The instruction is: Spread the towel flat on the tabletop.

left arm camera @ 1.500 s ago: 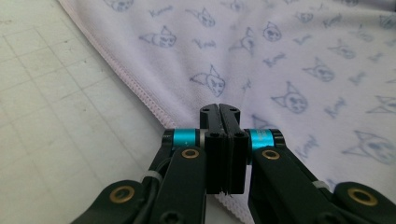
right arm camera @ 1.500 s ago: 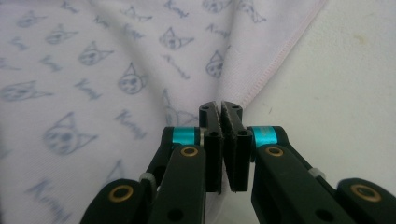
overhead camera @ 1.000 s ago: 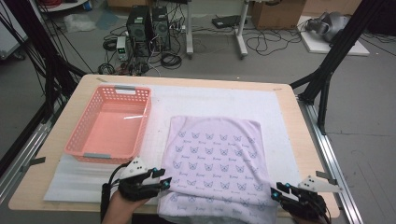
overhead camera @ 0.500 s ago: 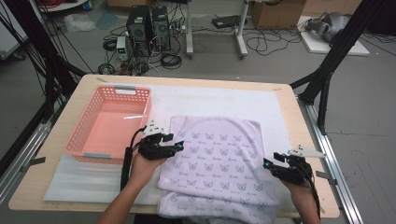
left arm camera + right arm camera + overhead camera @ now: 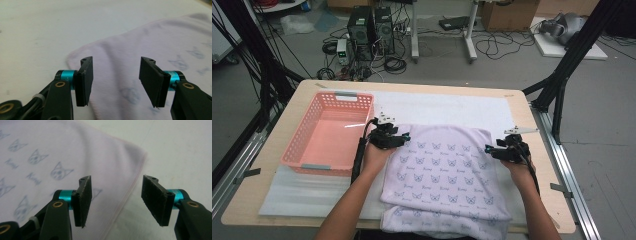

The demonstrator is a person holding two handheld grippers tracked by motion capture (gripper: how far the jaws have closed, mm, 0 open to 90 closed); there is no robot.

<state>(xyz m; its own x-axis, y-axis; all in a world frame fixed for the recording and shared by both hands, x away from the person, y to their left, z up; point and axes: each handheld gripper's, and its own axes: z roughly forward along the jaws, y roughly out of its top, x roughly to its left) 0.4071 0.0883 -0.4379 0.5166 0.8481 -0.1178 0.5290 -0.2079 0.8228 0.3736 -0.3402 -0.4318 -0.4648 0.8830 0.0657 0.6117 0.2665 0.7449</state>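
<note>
High view: two hand-held grippers, left (image 5: 404, 138) and right (image 5: 487, 149), gaping, empty, beside one towel (image 5: 444, 172); one basket (image 5: 297, 155).

Small grey print repeated across the towel (image 5: 62, 157), left half of the right gripper view: cat-face outlines, each with a short cursive word beneath, too blurred to read for certain. Same pattern on the towel (image 5: 447, 165) at centre of the high view, there too small to read. No other legible text, label or number.
</note>
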